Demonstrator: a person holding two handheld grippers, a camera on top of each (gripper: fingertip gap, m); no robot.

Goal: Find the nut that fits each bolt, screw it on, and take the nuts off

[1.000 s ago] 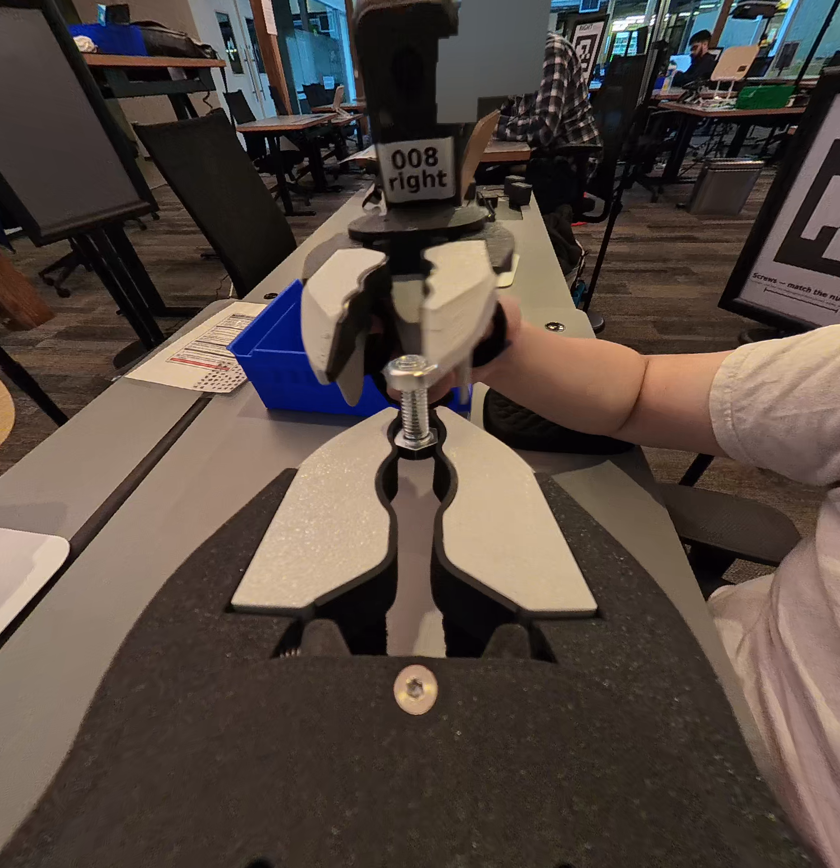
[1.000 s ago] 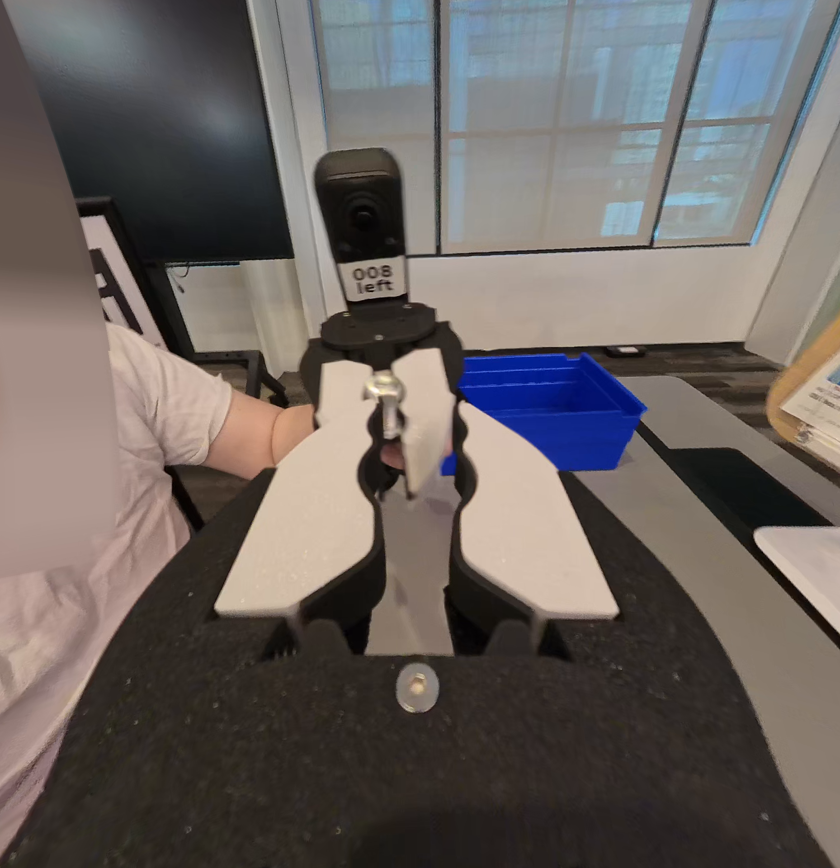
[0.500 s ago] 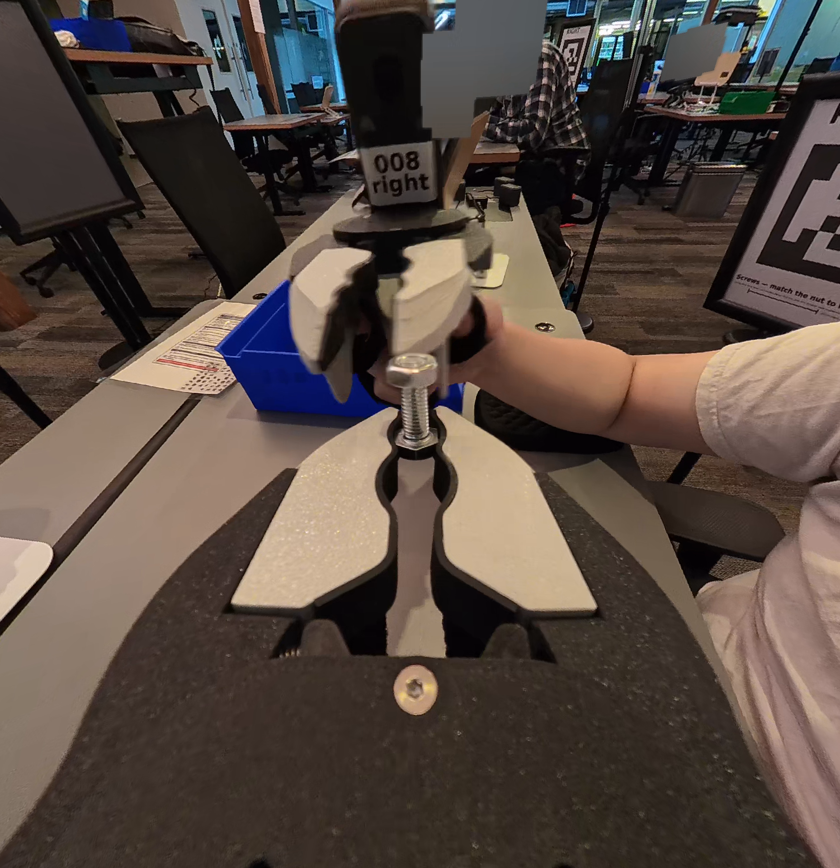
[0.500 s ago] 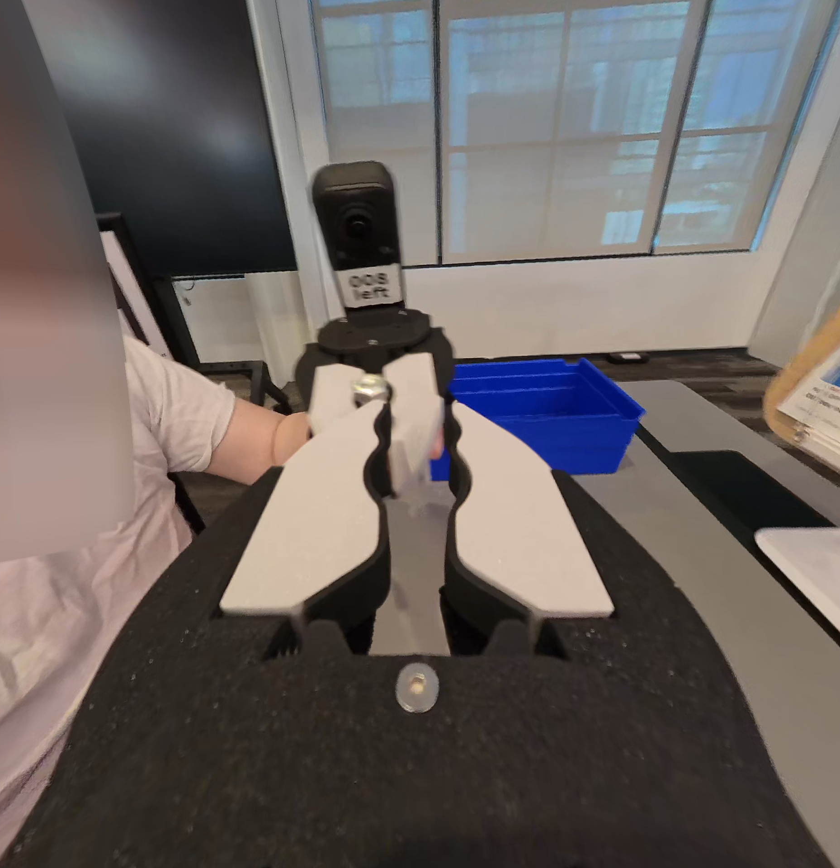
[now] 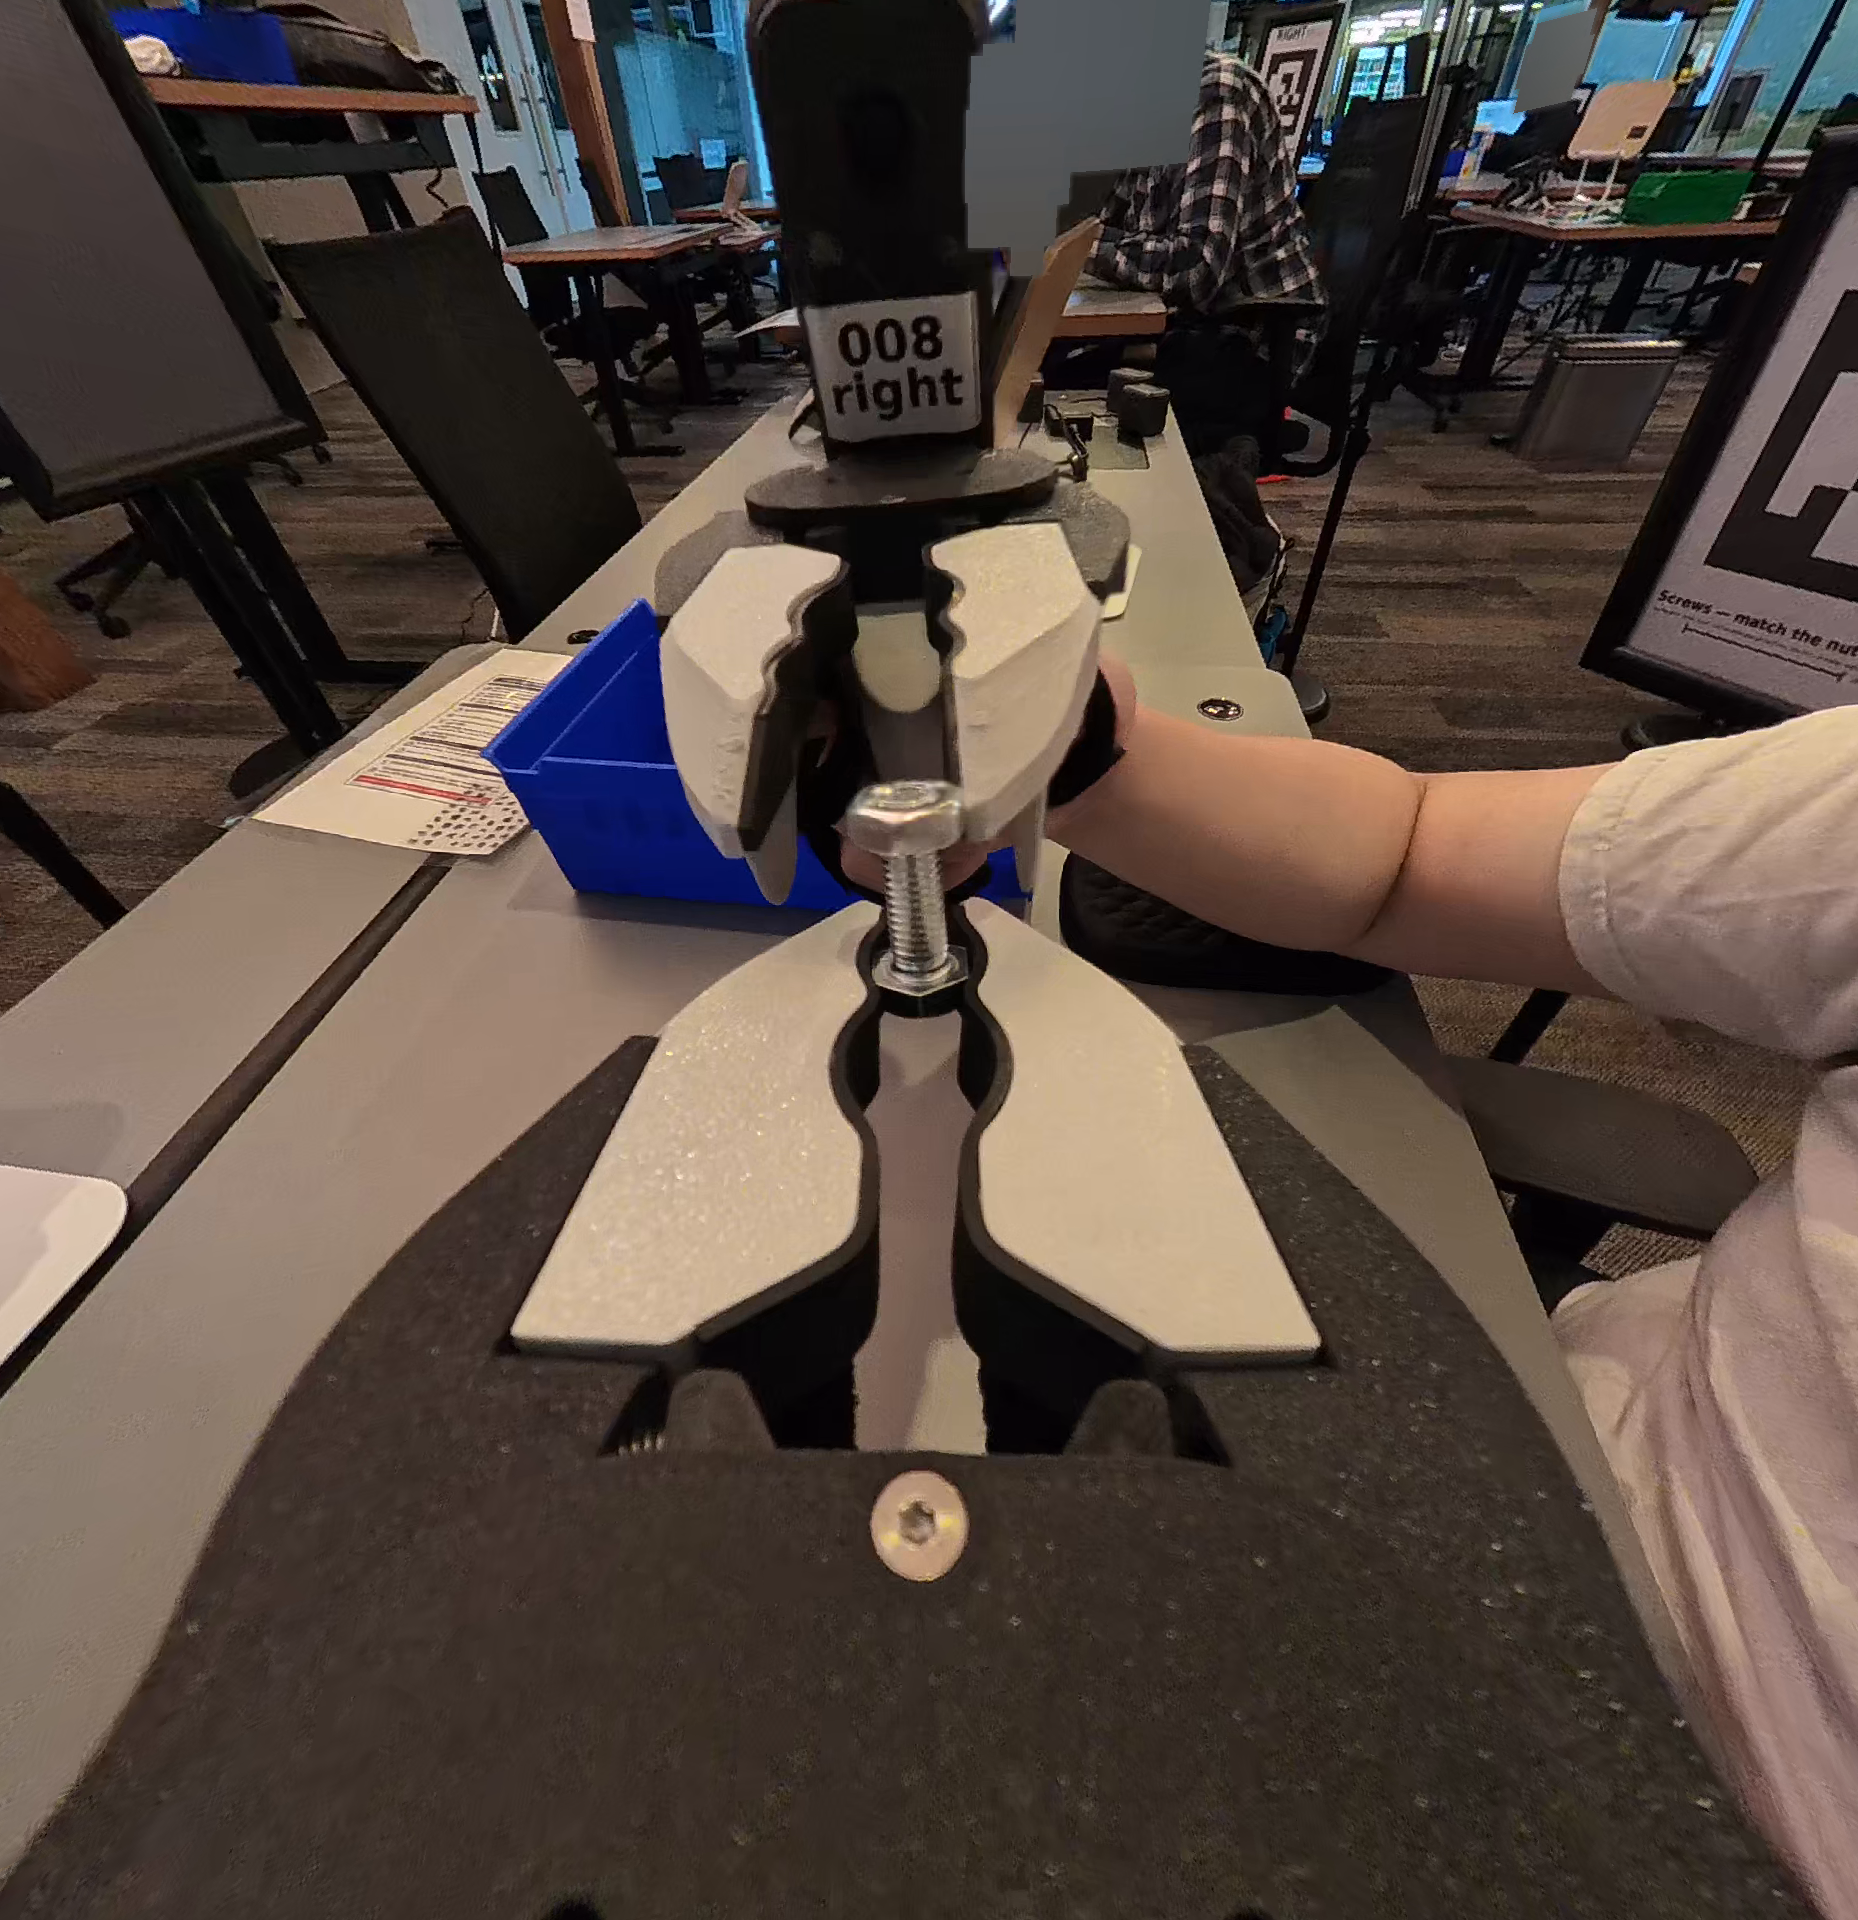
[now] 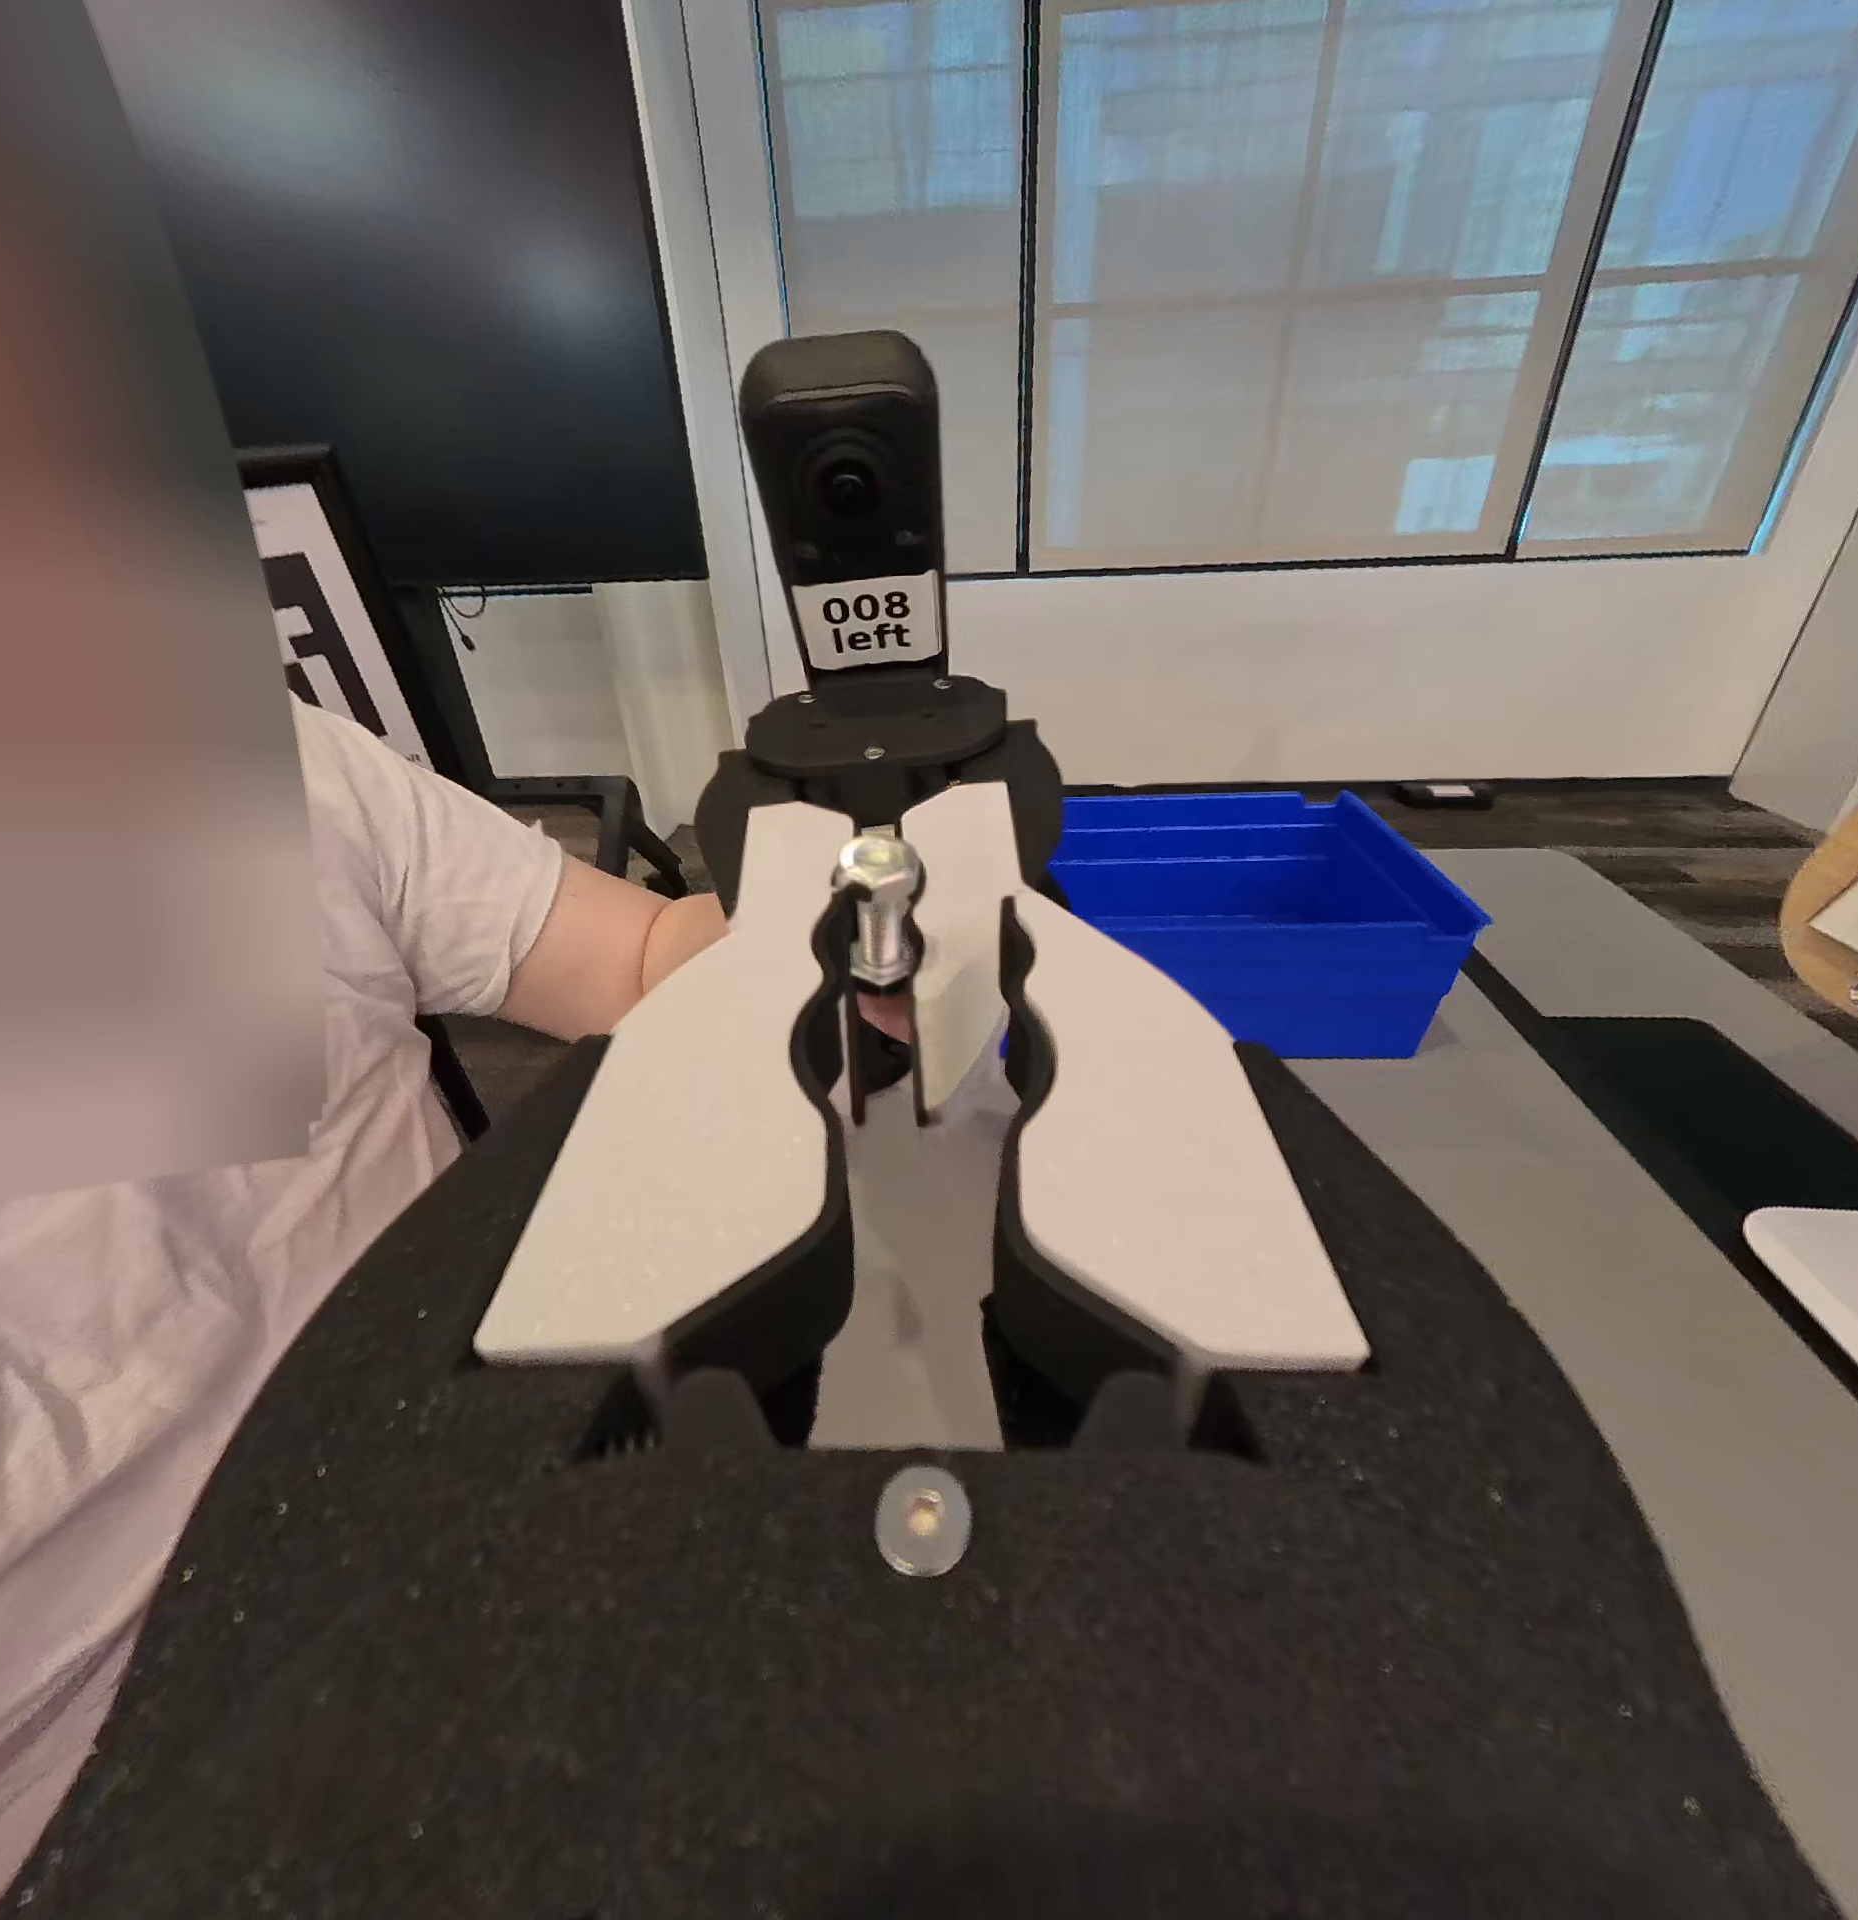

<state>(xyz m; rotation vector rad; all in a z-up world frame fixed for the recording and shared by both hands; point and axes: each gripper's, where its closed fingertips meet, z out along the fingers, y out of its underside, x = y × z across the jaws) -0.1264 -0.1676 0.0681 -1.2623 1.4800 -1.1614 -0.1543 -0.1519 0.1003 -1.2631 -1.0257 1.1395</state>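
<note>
Left gripper: grey two-finger claw on a black foam-faced body; its tips are clamped on the hexagonal silver nut, seen in the left wrist view.
Silver nut: threaded low on the shank of the silver hex-head bolt; held above the grey table, not resting on it.
Silver bolt: stands roughly upright, head at the top, shank rising out of the nut.
Right gripper: comes at the bolt from the opposite side, fingers pointing down; fingers apart. One finger edge lies against the bolt head, the other stands clear of it.
Right wrist view only: its own fingers are parted, with the bolt close against the left-hand one and a wide gap to the right-hand one. The left gripper faces the camera behind the bolt. Whether the right finger presses the bolt cannot be told.
Left wrist view only: the nut's hexagon shape and the thread above it; in the right wrist view the nut is largely hidden.
Blue plastic bin: on the table just behind both grippers; its inside shows only in the right wrist view.
Printed sheet: flat on the table left of the bin, in the left wrist view only.
Person: a bare forearm and pale sleeve reach in behind the right gripper.
</note>
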